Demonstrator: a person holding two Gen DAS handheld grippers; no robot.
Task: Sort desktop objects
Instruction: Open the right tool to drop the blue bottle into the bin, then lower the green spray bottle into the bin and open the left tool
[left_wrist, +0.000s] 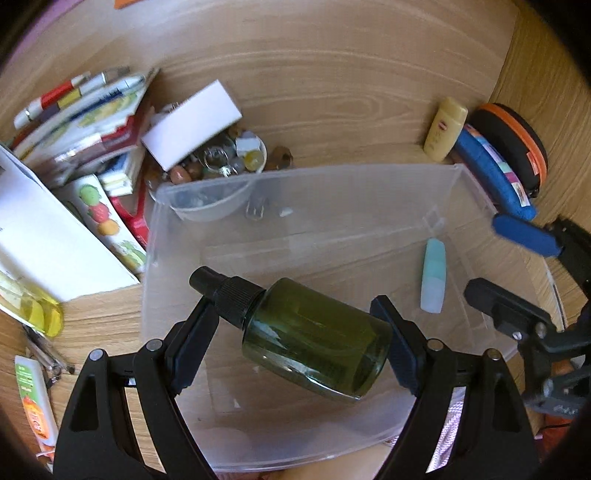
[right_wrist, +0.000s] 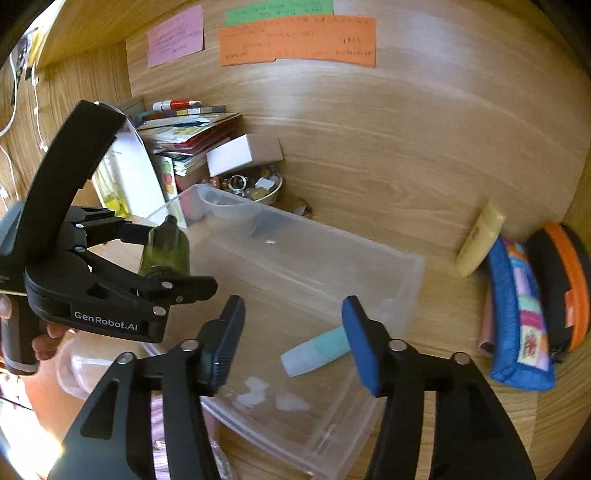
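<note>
Left gripper (left_wrist: 299, 325) clamped on smooth dark-green bottle (left_wrist: 317, 339), right gripper (right_wrist: 293, 332) apart above translucent bin (right_wrist: 413, 273).

Two bottles (left_wrist: 314, 339) (perhaps), one bin (left_wrist: 332, 192)

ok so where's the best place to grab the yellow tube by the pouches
Grip the yellow tube across its flat middle, coming from above on its open side toward the clear bin. It lies flat on the desk, and the blue pouch crowds its other side.
</note>
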